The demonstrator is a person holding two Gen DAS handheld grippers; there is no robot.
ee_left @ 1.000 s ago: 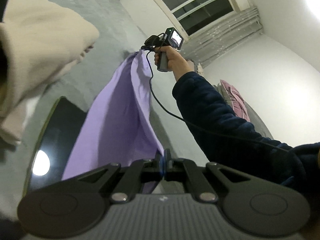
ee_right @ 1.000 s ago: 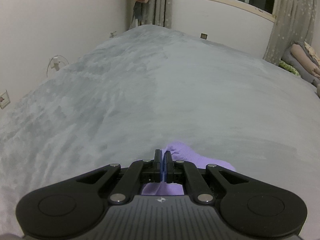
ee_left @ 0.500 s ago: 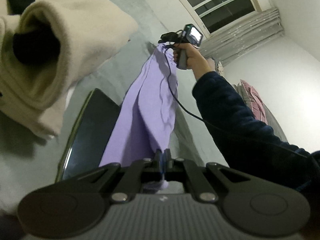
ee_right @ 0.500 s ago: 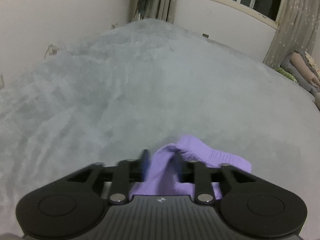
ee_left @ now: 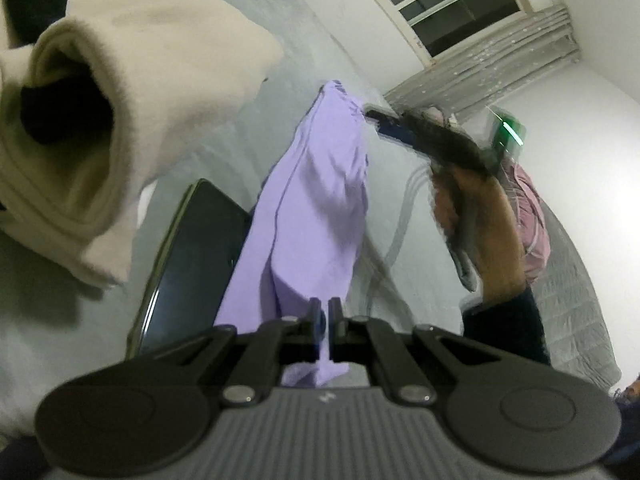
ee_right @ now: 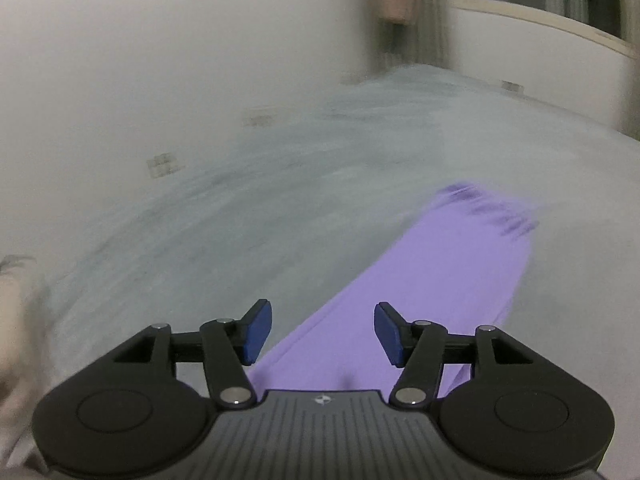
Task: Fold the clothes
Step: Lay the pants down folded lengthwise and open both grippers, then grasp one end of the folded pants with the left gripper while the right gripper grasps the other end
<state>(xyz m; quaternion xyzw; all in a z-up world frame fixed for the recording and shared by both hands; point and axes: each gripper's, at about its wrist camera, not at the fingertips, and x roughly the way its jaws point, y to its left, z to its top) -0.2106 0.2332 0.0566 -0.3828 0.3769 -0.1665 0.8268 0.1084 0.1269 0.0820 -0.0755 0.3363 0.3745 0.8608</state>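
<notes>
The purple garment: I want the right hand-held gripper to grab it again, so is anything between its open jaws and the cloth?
Nothing visible. The right hand-held gripper, whose jaws have just been opening, is empty above the purple garment, which lies on the grey bed cover.

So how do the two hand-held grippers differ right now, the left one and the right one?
The left hand-held gripper is shut on the near end of the purple garment; the right hand-held gripper is open and holds nothing, its jaws just opened. The left view is fairly sharp, the right blurred. Both have blue pads.
</notes>
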